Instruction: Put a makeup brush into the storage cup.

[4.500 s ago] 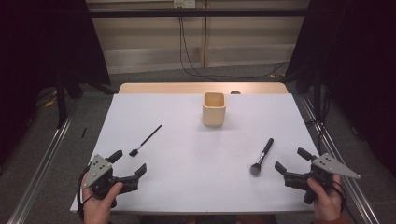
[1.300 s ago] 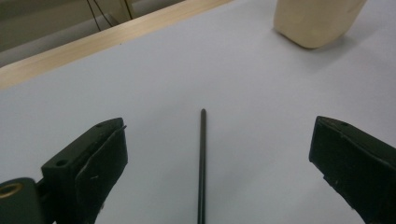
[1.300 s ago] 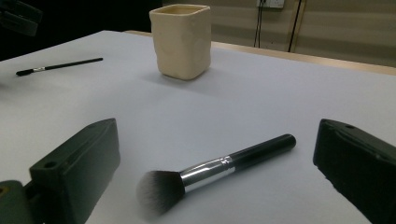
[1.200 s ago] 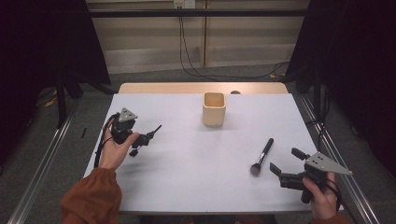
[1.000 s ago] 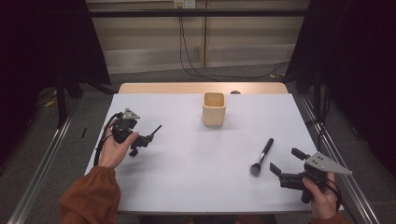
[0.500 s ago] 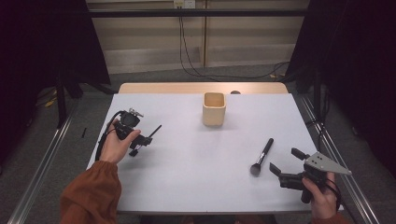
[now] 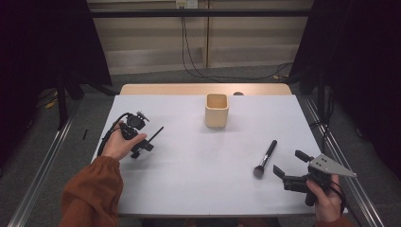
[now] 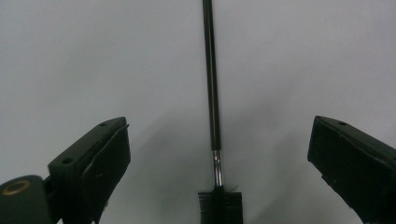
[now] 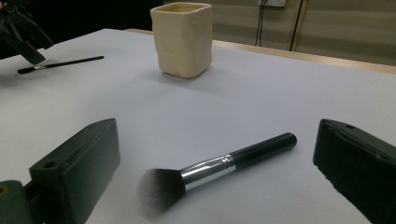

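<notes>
Thin brush [image 8: 212,93] lies lengthwise between your left gripper's [image 8: 219,154] spread jaws, bristles nearest you, handle pointing away.

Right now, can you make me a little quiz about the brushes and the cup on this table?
1. True or false: the left claw is shut on the thin brush.
2. Which brush lies in front of the right claw? A) the fluffy brush B) a toothbrush C) a broom
3. Fill in: the cup stands ___ on the table.

Key:
1. False; its jaws are open on either side of the brush.
2. A
3. upright
</notes>
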Demonstrator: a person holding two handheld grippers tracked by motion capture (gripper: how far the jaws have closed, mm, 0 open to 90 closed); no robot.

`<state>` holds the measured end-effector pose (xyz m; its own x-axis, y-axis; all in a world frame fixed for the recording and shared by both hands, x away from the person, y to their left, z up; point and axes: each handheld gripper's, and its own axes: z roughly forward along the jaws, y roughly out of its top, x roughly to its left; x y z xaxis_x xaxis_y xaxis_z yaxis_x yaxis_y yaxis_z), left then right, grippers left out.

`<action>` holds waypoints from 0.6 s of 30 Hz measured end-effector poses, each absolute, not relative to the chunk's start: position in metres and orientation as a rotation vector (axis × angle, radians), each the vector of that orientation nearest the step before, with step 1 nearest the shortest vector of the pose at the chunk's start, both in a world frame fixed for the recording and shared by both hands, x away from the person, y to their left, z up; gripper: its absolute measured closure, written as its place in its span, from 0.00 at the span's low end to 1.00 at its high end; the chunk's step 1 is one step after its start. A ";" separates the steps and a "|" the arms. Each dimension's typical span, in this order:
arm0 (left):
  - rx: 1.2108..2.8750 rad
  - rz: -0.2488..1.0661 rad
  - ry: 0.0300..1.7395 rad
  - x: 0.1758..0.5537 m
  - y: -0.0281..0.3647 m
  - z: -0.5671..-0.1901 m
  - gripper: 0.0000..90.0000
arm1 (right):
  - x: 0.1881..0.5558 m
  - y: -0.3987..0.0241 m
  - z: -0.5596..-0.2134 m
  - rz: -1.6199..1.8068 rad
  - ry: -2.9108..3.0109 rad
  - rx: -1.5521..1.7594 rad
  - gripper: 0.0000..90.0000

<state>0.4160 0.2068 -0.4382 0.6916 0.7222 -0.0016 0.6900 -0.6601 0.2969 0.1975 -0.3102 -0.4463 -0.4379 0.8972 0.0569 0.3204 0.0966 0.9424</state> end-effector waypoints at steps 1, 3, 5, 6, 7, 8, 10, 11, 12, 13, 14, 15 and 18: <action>2.646 0.157 1.124 0.417 0.207 -0.439 0.06 | 0.198 -0.310 -0.446 1.344 1.825 1.191 0.00; 2.678 0.135 1.140 0.418 0.207 -0.442 0.07 | 0.198 -0.310 -0.446 1.343 1.829 1.188 0.00; 2.706 0.133 1.140 0.420 0.207 -0.444 0.07 | 0.198 -0.310 -0.446 1.342 1.829 1.191 0.00; 2.718 0.142 1.150 0.421 0.207 -0.445 0.06 | 0.198 -0.310 -0.446 1.339 1.827 1.194 0.00; 2.708 0.130 1.163 0.422 0.206 -0.446 0.06 | 0.198 -0.310 -0.446 1.334 1.827 1.195 0.00; 2.708 0.130 1.163 0.422 0.206 -0.446 0.06 | 0.198 -0.310 -0.446 1.334 1.827 1.195 0.00; 2.731 0.094 1.175 0.423 0.205 -0.452 0.06 | 0.198 -0.310 -0.447 1.336 1.826 1.193 0.00; 2.740 0.087 1.181 0.424 0.205 -0.454 0.06 | 0.198 -0.310 -0.446 1.335 1.826 1.193 0.00; 2.746 0.082 1.188 0.424 0.205 -0.455 0.06 | 0.197 -0.310 -0.447 1.338 1.827 1.191 0.00; 2.746 0.082 1.188 0.424 0.205 -0.455 0.08 | 0.197 -0.310 -0.447 1.337 1.827 1.191 0.00; 2.743 0.080 1.198 0.424 0.206 -0.456 0.08 | 0.197 -0.310 -0.447 1.337 1.827 1.191 0.00; 2.740 0.066 1.197 0.425 0.207 -0.456 0.09 | 0.197 -0.310 -0.446 1.334 1.823 1.193 0.00; 2.733 0.058 1.219 0.425 0.206 -0.456 0.11 | 0.197 -0.310 -0.446 1.334 1.822 1.191 0.00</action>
